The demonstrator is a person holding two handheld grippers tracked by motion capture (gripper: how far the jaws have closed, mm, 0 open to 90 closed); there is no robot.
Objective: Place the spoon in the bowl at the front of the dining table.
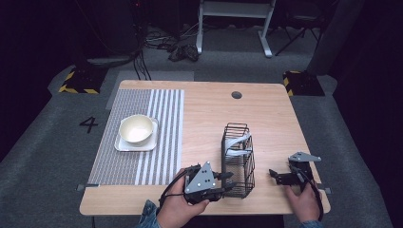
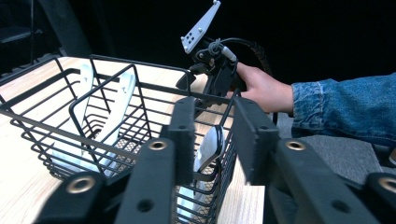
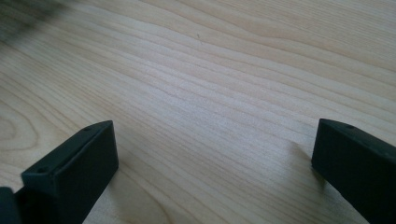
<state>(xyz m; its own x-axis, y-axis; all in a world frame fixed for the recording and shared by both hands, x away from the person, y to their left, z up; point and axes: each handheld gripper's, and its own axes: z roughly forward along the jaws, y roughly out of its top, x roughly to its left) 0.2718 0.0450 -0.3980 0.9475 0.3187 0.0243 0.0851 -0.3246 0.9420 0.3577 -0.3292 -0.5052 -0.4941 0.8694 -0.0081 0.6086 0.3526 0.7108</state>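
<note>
Gripping the near end of the black wire basket (image 1: 238, 159), the left gripper (image 1: 229, 181) sits at about six o'clock on the wooden counter (image 1: 266, 118), held in the person's left hand (image 1: 183, 209). In the left gripper view its two black fingers (image 2: 184, 135) stand close together with the basket's end wall and top rim wire between them; whether the pads press fully on the wire I cannot tell for sure, but they look closed on it. The basket stands upright, just right of the counter's middle, its long side running from six toward twelve o'clock. White, flat pieces (image 2: 116, 107) lean inside it; what they are I cannot tell.

At about four o'clock, well apart from the basket, the right gripper (image 1: 275, 175) rests low over the counter in the right hand (image 1: 304, 204), its fingers pointing toward nine o'clock. In the right gripper view its fingers (image 3: 77, 163) stand wide apart with bare wood grain between them, holding nothing.

Toward ten o'clock a cream bowl (image 1: 136, 128) sits on a white square plate (image 1: 124, 145), which lies on a grey-and-white striped placemat (image 1: 166, 118).
</note>
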